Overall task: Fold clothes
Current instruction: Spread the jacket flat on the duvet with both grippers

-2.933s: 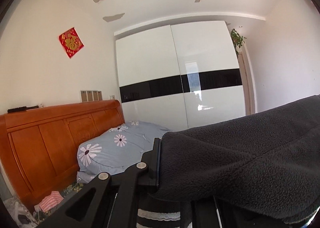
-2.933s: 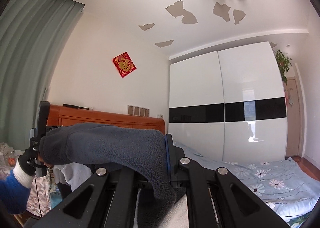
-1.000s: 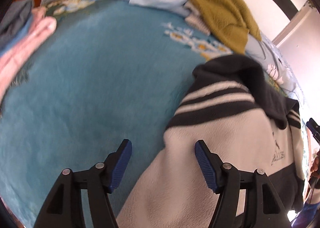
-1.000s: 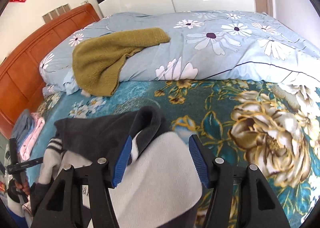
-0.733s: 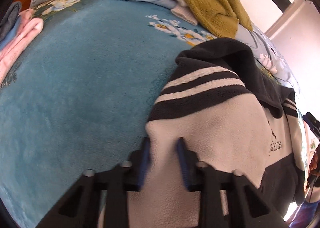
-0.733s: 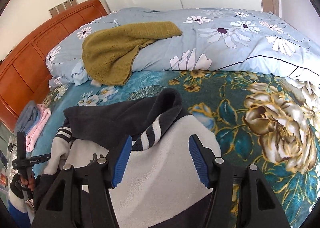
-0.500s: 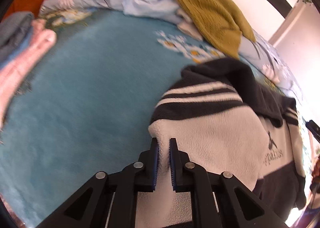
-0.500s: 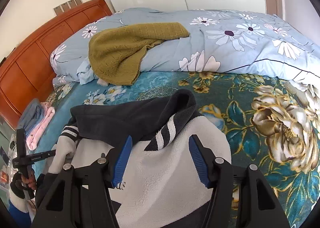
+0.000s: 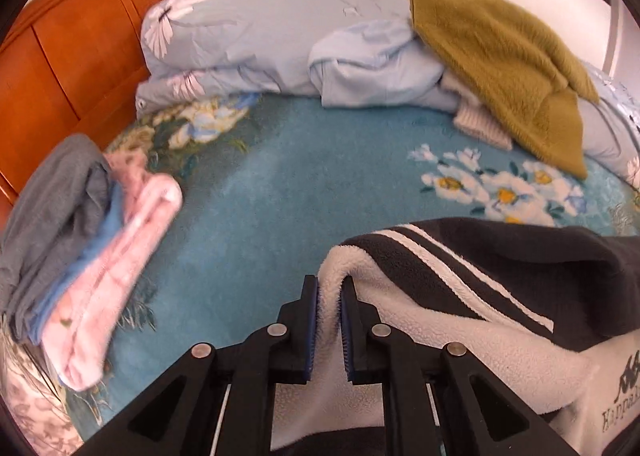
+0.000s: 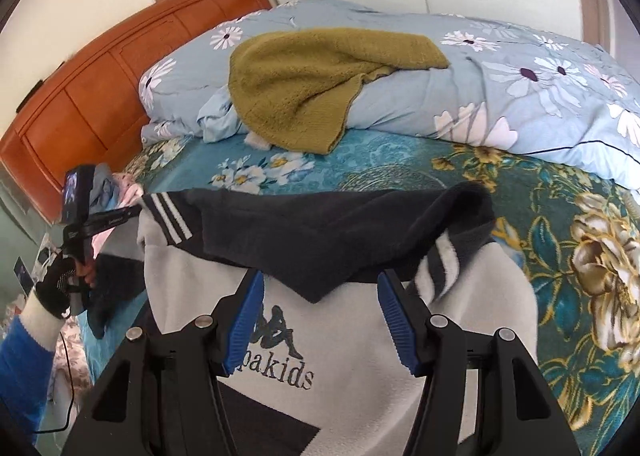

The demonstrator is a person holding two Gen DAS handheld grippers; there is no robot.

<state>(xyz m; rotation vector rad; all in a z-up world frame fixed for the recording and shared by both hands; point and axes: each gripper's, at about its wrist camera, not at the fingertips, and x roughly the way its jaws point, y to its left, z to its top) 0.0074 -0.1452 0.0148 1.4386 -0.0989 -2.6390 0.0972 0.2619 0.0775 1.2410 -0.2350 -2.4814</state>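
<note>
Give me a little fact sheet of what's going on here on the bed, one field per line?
garment: grey and black fleece jacket, spread on the teal floral blanket
left gripper: jaws shut on the jacket's grey shoulder edge
right gripper: jaws open over the jacket's chest logo
nearby: olive knit sweater draped on the blue quilt; pink and grey folded clothes by the wooden headboard
</note>
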